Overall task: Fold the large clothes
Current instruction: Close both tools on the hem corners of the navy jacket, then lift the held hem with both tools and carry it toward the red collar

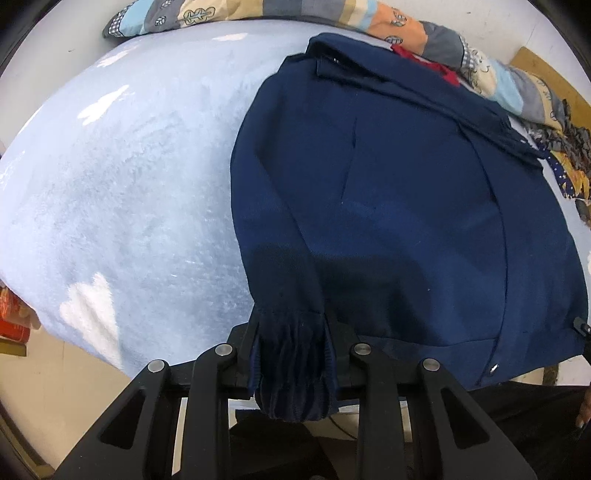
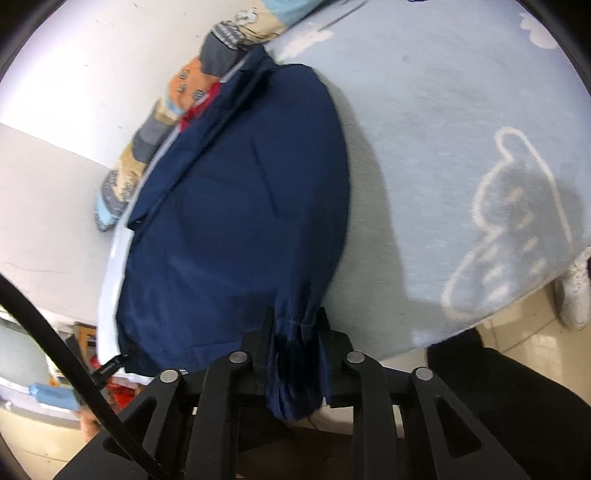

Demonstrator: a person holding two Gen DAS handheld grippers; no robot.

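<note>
Left claw [image 1: 293,354] and right claw [image 2: 295,354] pinch the navy jacket [image 1: 399,192].

Navy jacket [image 1: 399,192] on a pale blue, white-cloud-patterned blanket [image 1: 122,177]; patchwork quilt [image 1: 258,11].

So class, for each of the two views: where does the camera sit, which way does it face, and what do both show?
Left wrist: sits on the left gripper, facing steeply down over the navy jacket on the pale blue blanket; its fingers clamp a ribbed cuff.
Right wrist: sits on the right gripper, facing down along the jacket; it pinches gathered fabric; a dark trouser leg shows.
Shared: jacket, blanket, patterned quilt.
</note>
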